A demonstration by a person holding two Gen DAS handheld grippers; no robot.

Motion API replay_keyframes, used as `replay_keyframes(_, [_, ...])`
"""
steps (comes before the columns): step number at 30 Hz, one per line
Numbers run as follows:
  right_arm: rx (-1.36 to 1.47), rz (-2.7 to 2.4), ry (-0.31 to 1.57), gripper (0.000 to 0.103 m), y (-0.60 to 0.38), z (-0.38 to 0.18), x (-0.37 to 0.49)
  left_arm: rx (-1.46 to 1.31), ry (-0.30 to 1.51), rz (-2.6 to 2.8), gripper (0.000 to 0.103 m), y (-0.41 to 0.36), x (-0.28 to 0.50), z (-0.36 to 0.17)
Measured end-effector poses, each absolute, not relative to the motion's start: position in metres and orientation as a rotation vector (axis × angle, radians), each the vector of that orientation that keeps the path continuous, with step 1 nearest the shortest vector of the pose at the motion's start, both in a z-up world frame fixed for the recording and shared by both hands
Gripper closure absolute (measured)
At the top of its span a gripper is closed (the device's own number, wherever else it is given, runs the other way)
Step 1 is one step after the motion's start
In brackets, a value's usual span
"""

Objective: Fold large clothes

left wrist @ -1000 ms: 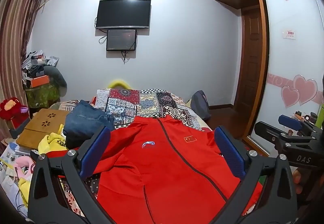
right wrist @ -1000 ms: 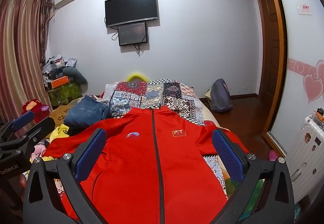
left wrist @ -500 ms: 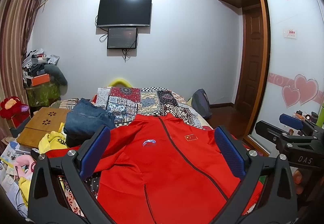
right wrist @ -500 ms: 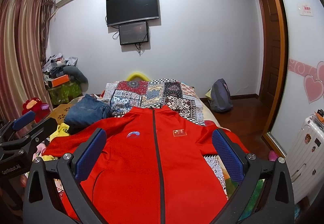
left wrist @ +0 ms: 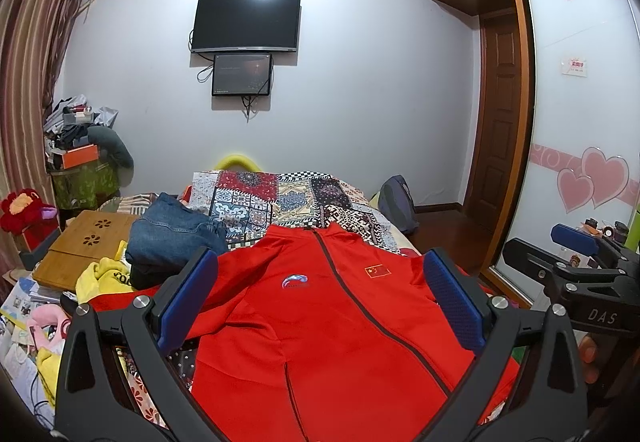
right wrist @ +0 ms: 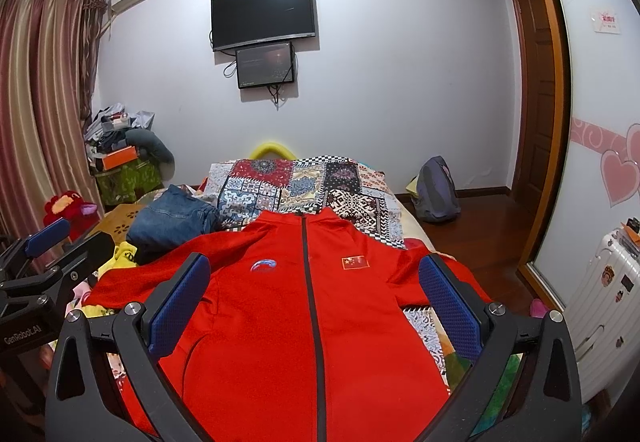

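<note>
Left of the red zip-front jacket [right wrist: 304,306], a folded pair of blue denim jeans [right wrist: 172,218] lies just beside its shoulder, a crumpled yellow garment [left wrist: 102,276] near that. The jacket itself lies spread flat, face up and zipped, on the patchwork-quilted bed [right wrist: 296,186]. The left gripper [left wrist: 320,306] hangs over the jacket's front, jaws spread wide and empty. The right gripper [right wrist: 314,308] hangs over the zip line, jaws likewise apart, holding nothing.

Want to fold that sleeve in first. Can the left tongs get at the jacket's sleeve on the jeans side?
Probably yes: the left tongs are open, and the red jacket's sleeve lies uncovered just ahead.
</note>
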State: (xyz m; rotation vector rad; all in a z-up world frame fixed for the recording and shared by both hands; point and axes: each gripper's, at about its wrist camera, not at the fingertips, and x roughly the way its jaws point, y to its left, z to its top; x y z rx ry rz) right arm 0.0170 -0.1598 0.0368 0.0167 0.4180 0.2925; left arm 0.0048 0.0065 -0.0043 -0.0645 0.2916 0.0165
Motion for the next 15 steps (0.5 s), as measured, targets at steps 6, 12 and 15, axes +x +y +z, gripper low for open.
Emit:
replay_keyframes(6, [0.011, 0.295, 0.417, 0.0, -0.159, 0.0367, 0.0162, -0.067, 0.292, 0.017, 0.0, 0.006, 0.0048, -0.0048])
replay_keyframes(12, [0.004, 0.297, 0.418, 0.0, -0.1575, 0.0364, 0.0158, -0.069, 0.297, 0.019, 0.0, 0.0076, 0.0068, -0.005])
replay_keyframes(15, [-0.003, 0.297, 0.42, 0.0, -0.1557, 0.0365, 0.0167, -0.071, 0.298, 0.018, 0.0, 0.0085, 0.0071, -0.0054])
